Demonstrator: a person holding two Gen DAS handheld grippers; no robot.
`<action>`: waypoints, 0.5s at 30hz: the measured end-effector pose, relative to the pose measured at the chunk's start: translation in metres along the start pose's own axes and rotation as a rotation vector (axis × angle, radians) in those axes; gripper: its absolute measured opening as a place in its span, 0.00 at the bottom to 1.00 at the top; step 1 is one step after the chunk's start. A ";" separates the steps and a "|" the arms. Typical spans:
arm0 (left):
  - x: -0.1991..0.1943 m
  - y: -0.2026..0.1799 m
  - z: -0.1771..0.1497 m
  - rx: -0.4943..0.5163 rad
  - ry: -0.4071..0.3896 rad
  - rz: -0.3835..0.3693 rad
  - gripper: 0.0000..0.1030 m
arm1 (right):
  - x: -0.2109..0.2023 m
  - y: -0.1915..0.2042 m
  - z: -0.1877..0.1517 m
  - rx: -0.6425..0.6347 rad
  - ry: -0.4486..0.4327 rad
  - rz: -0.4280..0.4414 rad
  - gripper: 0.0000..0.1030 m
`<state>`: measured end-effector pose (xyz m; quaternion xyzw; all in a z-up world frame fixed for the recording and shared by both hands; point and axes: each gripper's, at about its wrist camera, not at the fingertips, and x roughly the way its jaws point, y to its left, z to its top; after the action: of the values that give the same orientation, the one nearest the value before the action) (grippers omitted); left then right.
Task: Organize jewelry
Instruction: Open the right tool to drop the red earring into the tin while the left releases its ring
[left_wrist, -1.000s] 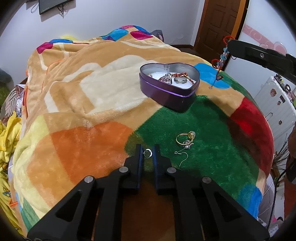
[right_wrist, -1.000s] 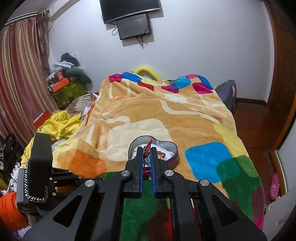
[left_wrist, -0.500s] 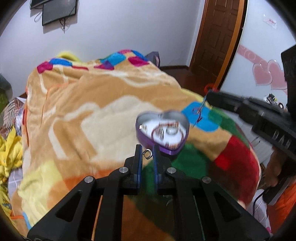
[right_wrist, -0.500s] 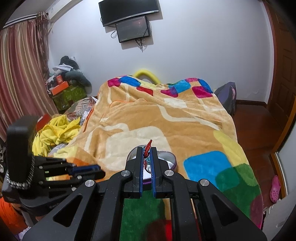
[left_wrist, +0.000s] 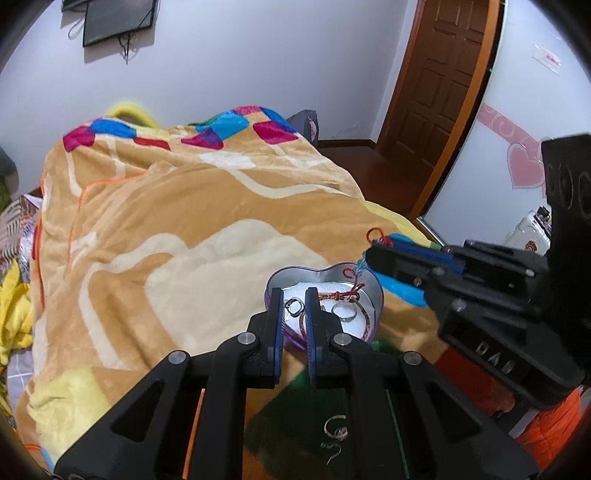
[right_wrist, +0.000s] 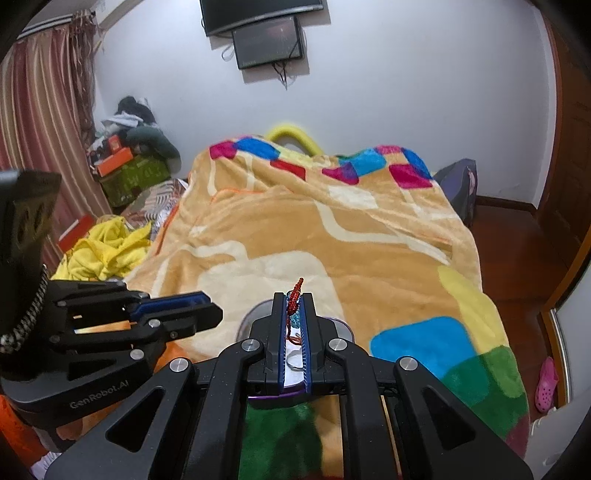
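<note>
A purple heart-shaped tin (left_wrist: 373, 295) sits on the blanket, holding a silver ring (left_wrist: 345, 311) and a red cord. My left gripper (left_wrist: 294, 295) is shut on a small silver ring (left_wrist: 294, 307), held just above the tin's near side. My right gripper (right_wrist: 294, 299) is shut on a red and blue beaded bracelet (right_wrist: 294, 297); it shows in the left wrist view (left_wrist: 373, 254) over the tin's right lobe, the bracelet's tail hanging into the tin. A gold ring (left_wrist: 335, 430) and an earring hook (left_wrist: 331, 451) lie on the green patch in front.
The bed is covered by a colourful patchwork blanket (left_wrist: 184, 229). Yellow cloth (right_wrist: 103, 251) and boxes lie at the left of the bed. A brown door (left_wrist: 439, 85) stands at the right, and a screen (right_wrist: 269, 40) hangs on the far wall.
My left gripper lifted the small ring off the green patch and carried it forward over the tin. My right gripper moved in with the bracelet above the tin's right side.
</note>
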<state>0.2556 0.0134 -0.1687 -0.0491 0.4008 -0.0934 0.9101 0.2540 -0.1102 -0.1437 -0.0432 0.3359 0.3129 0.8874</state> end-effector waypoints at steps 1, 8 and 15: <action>0.003 0.001 0.000 -0.006 0.006 -0.007 0.09 | 0.005 -0.002 -0.001 0.000 0.015 -0.002 0.06; 0.027 0.004 0.000 -0.028 0.056 -0.035 0.09 | 0.023 -0.015 -0.010 0.025 0.093 -0.010 0.06; 0.033 0.001 0.002 -0.021 0.068 -0.040 0.09 | 0.027 -0.019 -0.014 0.029 0.128 -0.013 0.06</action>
<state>0.2787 0.0077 -0.1913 -0.0637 0.4315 -0.1090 0.8932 0.2734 -0.1154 -0.1738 -0.0526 0.3960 0.2991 0.8666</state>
